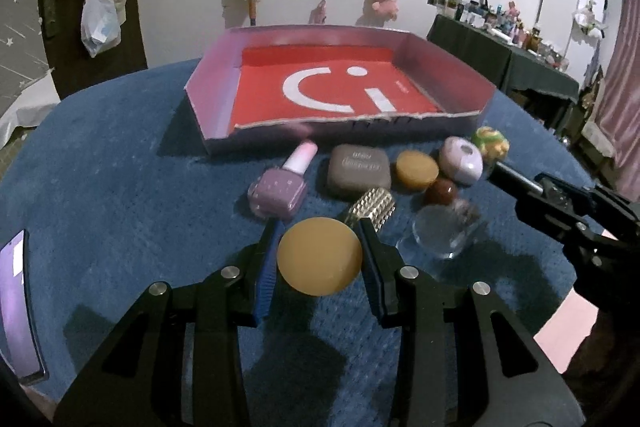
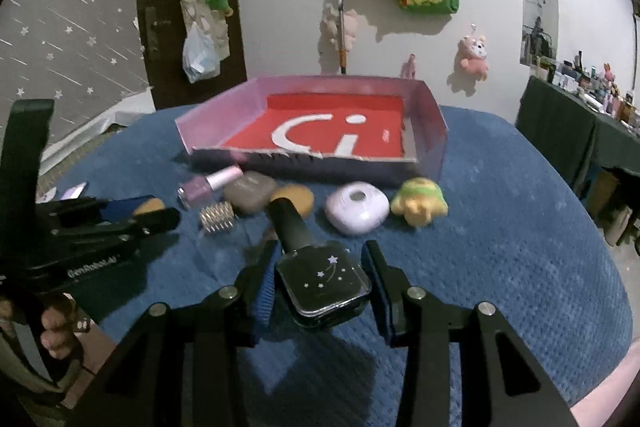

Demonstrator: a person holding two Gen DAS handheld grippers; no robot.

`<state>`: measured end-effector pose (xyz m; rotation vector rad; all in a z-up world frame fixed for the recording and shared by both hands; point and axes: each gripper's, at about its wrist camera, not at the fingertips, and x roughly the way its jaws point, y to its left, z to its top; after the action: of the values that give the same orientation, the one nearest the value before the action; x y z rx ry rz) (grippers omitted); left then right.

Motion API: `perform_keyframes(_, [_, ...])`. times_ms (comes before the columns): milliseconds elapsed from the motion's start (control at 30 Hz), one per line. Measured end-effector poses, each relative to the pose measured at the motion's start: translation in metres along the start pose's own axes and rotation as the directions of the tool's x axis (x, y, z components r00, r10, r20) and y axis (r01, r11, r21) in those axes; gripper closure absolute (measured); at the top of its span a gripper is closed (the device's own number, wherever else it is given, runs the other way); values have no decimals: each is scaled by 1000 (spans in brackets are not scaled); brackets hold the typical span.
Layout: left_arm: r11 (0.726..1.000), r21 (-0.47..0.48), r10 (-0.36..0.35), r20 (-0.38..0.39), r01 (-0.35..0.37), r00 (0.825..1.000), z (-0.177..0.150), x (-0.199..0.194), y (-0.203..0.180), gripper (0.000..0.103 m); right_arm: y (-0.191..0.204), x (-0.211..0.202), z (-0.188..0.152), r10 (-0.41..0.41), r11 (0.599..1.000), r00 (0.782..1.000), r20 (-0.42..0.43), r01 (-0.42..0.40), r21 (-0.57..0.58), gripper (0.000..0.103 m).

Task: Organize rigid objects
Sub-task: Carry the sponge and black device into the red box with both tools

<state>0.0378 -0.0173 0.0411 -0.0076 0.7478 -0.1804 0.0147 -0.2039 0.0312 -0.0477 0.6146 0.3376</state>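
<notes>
Left hand-held gripper (image 1: 320, 255) clenched on round tan disc (image 1: 319, 255), raised above blue-covered bench (image 1: 120, 163). Right hand-held gripper (image 2: 320, 277) grasps black nail polish bottle (image 2: 320, 277) by its body, cap pointing ahead. Beyond both: pink nail polish (image 1: 280, 183), grey case (image 1: 358, 169), lilac case (image 2: 356, 207), then empty red-floored tray (image 1: 336, 87).

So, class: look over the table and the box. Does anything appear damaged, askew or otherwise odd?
Yes. The front wall of the red-bottomed box is torn down to a low, ragged edge, while its other walls stand tall. Also, the purple nail polish bottle lies on its side rather than upright. Nothing looks spilled.
</notes>
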Motion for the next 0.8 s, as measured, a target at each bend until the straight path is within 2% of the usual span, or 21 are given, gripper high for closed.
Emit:
perform_keyframes(400, [1000, 23, -1, 66, 0, 998, 69, 6, -1, 68, 9, 9, 62, 30, 998, 998, 47, -27, -52, 59])
perform_keyframes(600, [1000, 12, 3, 71, -4, 997, 105, 26, 2, 68, 0, 33, 98, 44, 998, 999, 18, -43, -36, 59])
perform_keyframes(800, [999, -33, -9, 34, 10, 999, 132, 58, 15, 68, -5, 65, 124, 28, 999, 999, -22, -29, -28, 59])
